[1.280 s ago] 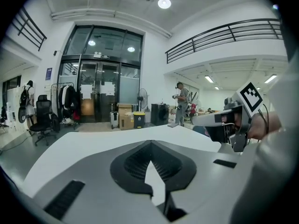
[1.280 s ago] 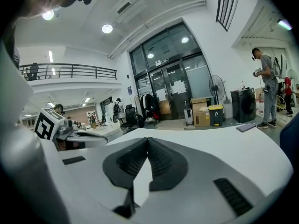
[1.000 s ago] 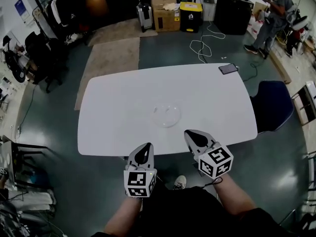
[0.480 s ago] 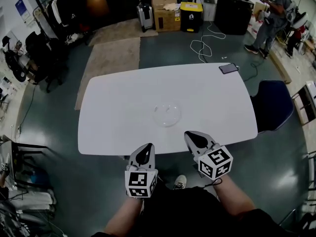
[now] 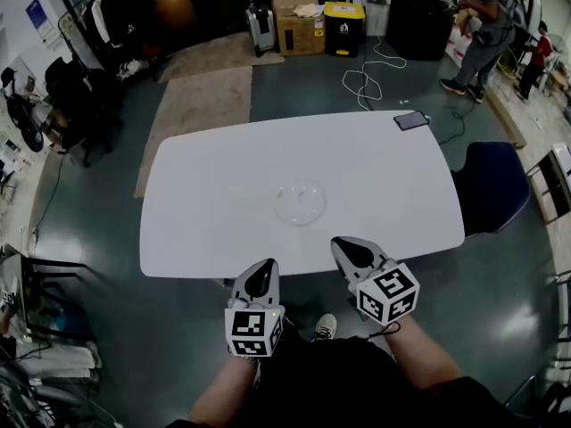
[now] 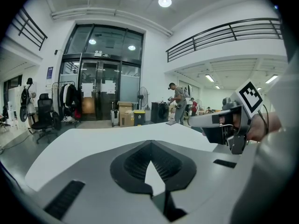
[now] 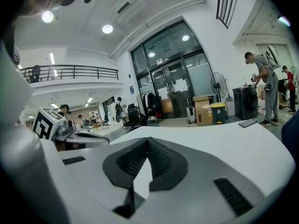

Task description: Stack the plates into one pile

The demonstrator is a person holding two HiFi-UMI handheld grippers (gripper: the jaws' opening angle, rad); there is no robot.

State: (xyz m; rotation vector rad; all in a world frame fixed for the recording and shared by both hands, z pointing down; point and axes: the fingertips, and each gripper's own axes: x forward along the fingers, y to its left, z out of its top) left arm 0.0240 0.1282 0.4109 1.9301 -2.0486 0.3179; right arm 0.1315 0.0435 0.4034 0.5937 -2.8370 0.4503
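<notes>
Grey jaws of left gripper (image 5: 264, 267) and right gripper (image 5: 343, 246) are pressed fully together, nothing gripped, over the near edge of the white table (image 5: 223, 176). Clear plates (image 5: 300, 201) are seen at table centre, well apart from both.

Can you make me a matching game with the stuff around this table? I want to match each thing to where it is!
Things: 1 clear plate; 2 phone; 3 yellow bin; 4 blue chair.
Places: A on the floor beyond the table; B middle of the table; C beside the table's right end; D table's far right corner.
Pairs: 1-B, 2-D, 3-A, 4-C.
</notes>
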